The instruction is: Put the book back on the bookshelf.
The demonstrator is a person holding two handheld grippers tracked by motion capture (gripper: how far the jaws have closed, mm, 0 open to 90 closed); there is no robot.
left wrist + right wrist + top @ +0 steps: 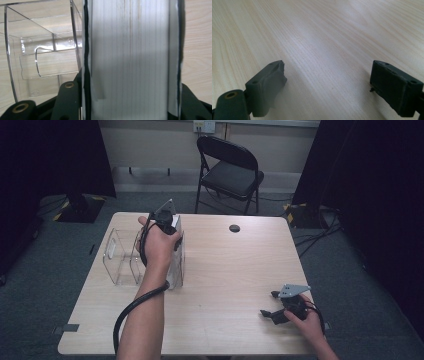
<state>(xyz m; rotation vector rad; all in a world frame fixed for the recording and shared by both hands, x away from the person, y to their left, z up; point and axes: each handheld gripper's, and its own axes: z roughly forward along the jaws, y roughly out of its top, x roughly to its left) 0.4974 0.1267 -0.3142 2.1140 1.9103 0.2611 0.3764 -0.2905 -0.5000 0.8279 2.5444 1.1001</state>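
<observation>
Left gripper (167, 222): held over the far-left part of the desk (225, 285), pointing downward, cable trailing back along the forearm.
Left jaws: pinched on a thick white book (132, 60), one jaw against each cover, as the left gripper view showed at its lower edge.
Book: stood upright on the desk with its page edges toward the gripper's camera, a dark cover edge on either side; it was just beside the right wall of the clear box (120, 255).
Clear box: a transparent open-topped holder with a divider inside and a cut-out in one wall; it stood on the desk at the left. Whether the book touched its wall could not be told.
Right gripper (280, 307): held low near the right front corner of the desk, well apart from the book.
Right jaws: spread wide with nothing between them; bare wood grain lay beneath in the right gripper view.
Surroundings: a black folding chair (230, 172) stood beyond the far edge of the desk.
</observation>
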